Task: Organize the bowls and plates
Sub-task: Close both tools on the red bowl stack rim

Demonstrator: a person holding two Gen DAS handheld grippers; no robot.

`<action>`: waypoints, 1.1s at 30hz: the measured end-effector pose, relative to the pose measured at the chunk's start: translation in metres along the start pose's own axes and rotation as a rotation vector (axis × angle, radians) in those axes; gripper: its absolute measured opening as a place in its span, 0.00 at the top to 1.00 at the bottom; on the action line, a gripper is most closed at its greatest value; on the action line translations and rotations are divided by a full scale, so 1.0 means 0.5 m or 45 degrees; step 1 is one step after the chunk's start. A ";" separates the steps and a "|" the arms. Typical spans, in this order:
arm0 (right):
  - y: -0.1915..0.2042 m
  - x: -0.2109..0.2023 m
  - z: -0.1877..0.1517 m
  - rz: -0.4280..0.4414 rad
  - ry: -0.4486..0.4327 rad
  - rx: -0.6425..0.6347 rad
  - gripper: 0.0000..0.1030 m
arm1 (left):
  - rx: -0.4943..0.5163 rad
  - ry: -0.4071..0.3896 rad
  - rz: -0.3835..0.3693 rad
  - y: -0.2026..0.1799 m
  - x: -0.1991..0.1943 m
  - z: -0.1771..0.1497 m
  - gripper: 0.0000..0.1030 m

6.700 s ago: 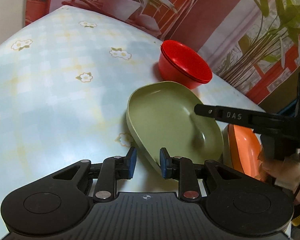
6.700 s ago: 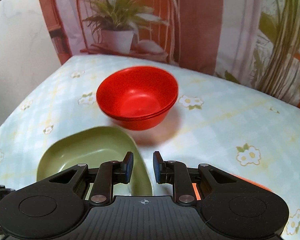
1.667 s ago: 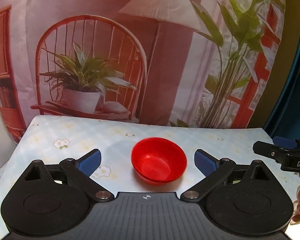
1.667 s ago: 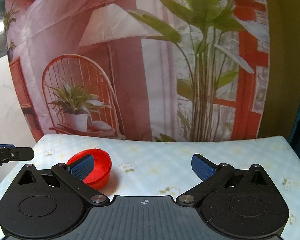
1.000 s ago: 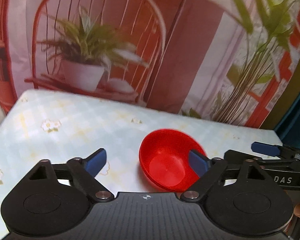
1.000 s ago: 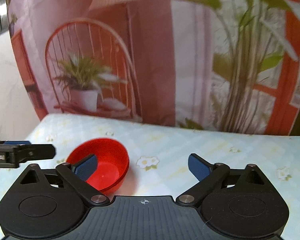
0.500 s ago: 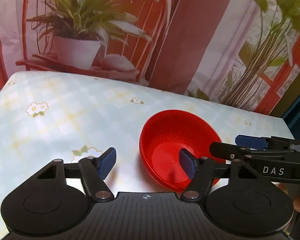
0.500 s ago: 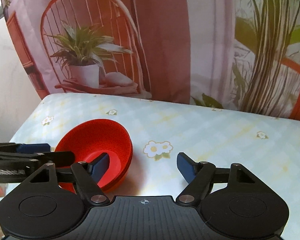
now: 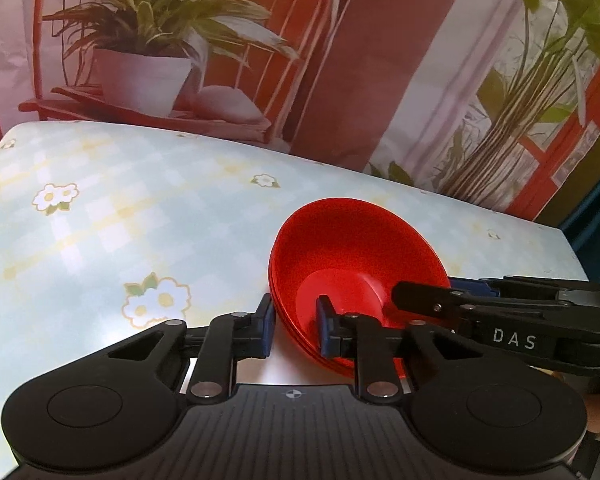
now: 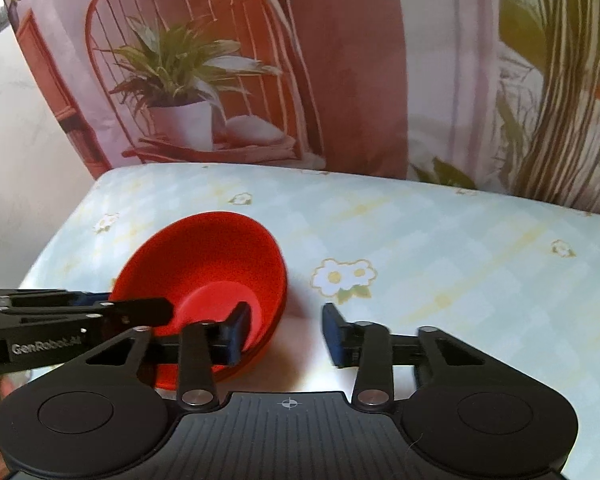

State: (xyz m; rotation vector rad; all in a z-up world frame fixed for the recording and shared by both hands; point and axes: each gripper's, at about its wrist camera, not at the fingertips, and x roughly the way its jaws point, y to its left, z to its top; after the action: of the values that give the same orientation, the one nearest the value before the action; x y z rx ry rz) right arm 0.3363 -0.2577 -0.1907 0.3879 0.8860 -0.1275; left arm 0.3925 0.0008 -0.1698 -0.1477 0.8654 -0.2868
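Red bowls [image 9: 352, 256]: stacked on bench [image 9: 100, 220] | Left tool [image 9: 291, 326]: just closing, clamped on near rim | Right tool [image 10: 286, 332]: just closing, one pad inside, gap remaining, not gripping

A home dining corner is suggested, though a staged one. A table [image 9: 100, 216] is covered with a pale blue checked cloth printed with white daisies [image 10: 342, 276], the kind laid in a household. Red bowls [image 9: 352, 264], nested together, are set on it as everyday tableware. Behind the table a printed backdrop [image 10: 340, 60] is hung, on which a red chair, a potted plant [image 9: 140, 40] and tall leafy stems are pictured, so a living room is imitated rather than shown. A plain pale wall [image 10: 16, 140] is seen beside it.
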 end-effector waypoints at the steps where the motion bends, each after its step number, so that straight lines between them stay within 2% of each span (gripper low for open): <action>1: 0.002 0.000 0.000 0.005 0.000 -0.003 0.74 | 0.001 -0.001 0.000 0.000 0.001 -0.001 0.78; 3: 0.007 0.000 0.001 0.021 0.003 -0.001 0.81 | -0.006 -0.003 -0.006 0.002 0.001 -0.001 0.78; 5: 0.010 -0.001 0.001 0.033 0.003 0.007 0.84 | -0.008 -0.005 -0.011 0.003 0.001 -0.001 0.78; 17: 0.004 0.003 -0.001 0.046 -0.009 0.047 0.85 | -0.034 -0.019 -0.028 0.011 0.003 -0.004 0.78; 33: 0.008 -0.020 0.002 0.017 -0.015 0.078 0.88 | 0.033 -0.004 -0.013 -0.012 -0.022 -0.015 0.78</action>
State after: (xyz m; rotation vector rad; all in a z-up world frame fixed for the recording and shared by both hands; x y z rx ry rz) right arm 0.3318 -0.2551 -0.1812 0.4500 0.8689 -0.1447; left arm 0.3789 -0.0018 -0.1650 -0.1285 0.8574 -0.3073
